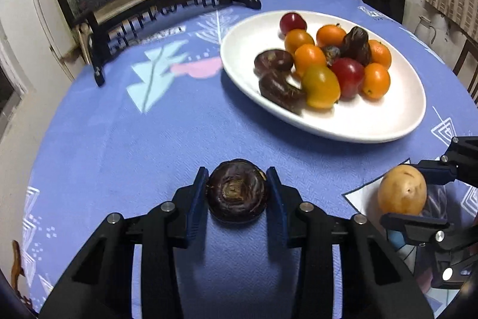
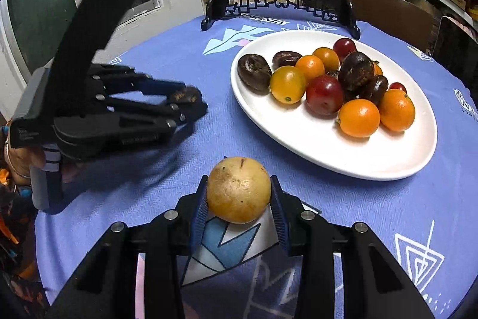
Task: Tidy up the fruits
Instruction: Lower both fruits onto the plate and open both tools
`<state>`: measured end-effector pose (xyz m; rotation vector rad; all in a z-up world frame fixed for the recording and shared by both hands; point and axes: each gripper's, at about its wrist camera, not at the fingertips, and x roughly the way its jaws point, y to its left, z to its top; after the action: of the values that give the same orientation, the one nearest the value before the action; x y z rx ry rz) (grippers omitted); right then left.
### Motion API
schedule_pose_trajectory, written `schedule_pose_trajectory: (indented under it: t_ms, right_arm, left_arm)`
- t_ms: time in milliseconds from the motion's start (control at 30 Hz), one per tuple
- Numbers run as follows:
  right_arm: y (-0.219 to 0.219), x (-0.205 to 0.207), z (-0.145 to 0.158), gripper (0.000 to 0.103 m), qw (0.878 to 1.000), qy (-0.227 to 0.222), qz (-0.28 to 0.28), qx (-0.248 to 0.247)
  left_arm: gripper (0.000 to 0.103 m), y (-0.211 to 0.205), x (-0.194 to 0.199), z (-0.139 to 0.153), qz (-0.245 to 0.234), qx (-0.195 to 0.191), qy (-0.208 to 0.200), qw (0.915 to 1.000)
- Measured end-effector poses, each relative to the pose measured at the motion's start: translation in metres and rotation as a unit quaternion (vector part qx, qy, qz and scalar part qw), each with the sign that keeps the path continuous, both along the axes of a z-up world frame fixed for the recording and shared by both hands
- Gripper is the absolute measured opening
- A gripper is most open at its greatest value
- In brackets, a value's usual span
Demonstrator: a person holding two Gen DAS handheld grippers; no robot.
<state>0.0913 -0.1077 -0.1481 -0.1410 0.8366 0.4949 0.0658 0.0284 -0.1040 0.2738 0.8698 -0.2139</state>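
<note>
Left gripper [image 1: 237, 193] jaws clamp our dark fruit [image 1: 237, 195], right gripper [image 2: 239, 195] jaws clamp yellow fruit [image 2: 239, 189], both above worktop; plate [image 2: 373, 157] mostly filled, these two remain.

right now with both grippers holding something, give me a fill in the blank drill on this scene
1. The left gripper is shut on a dark ____ water chestnut.
2. The right gripper grips a round ____ fruit.
3. The orange kumquats lie on an oval ____ plate.
4. The tablecloth is mostly ____.

Missing words: brown; yellow; white; blue
</note>
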Motion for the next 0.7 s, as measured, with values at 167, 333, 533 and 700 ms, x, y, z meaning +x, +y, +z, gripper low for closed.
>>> schedule_pose_trajectory:
  t_ms: [167,333,533,700]
  right_arm:
    - [-0.001,-0.003,0.002,0.039,1.0,-0.004,0.001,0.003]
    - [-0.005,-0.01,0.01,0.039,1.0,-0.014,0.001,0.009]
    - [-0.024,-0.013,0.039,0.039,0.998,-0.051,-0.015,0.026]
    - [-0.048,-0.008,0.075,0.039,0.993,-0.097,-0.041,0.047]
  left_arm:
    - [0.039,-0.006,-0.011,0.018,-0.005,-0.004,-0.026,0.9996]
    - [0.039,-0.016,-0.02,0.039,-0.01,-0.004,-0.059,0.9982]
    - [0.039,-0.03,-0.019,0.064,-0.016,-0.008,-0.093,0.9956]
    - [0.039,-0.042,-0.01,0.088,-0.012,-0.011,-0.13,0.9913]
